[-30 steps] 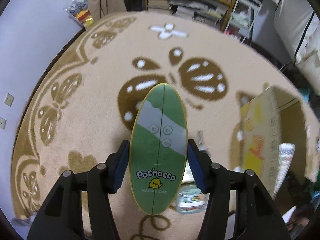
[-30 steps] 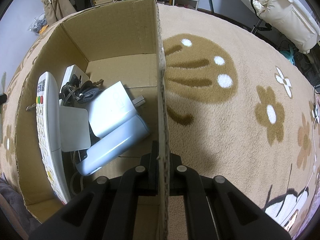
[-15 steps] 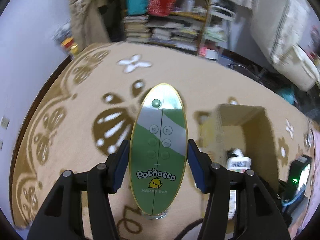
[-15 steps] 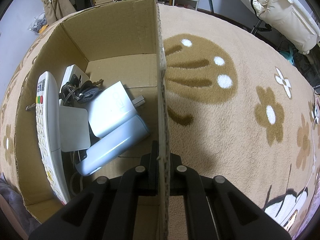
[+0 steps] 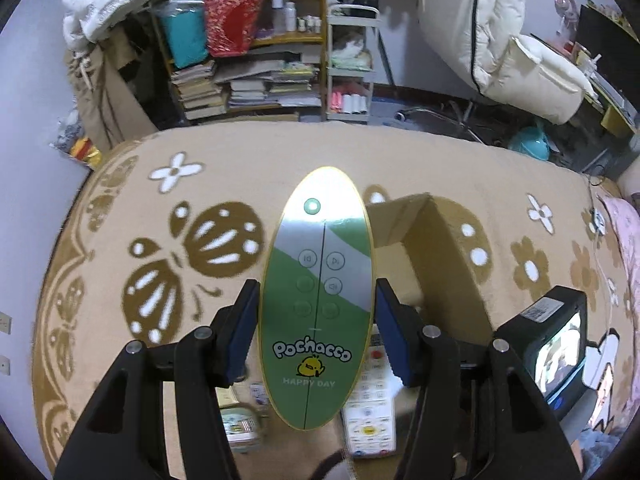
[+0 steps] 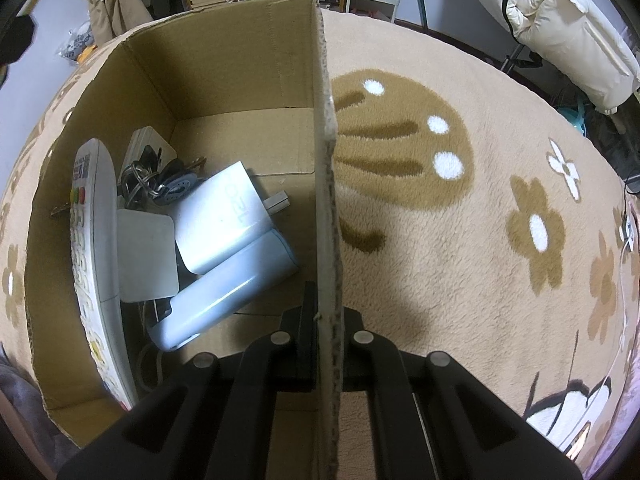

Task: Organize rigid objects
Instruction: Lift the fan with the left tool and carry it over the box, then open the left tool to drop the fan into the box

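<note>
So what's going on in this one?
A person is tidying small items into a cardboard box on the rug. The left hand-held gripper is clamped on a green oval Pochacco remote, held above the rug near the box. The right hand-held gripper pinches the box's wall. Inside lie a white remote, chargers and keys.

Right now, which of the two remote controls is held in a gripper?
The green oval remote marked "Pochacco", clamped by the left gripper above the rug. The white remote stands on edge inside the cardboard box, ungripped.
</note>
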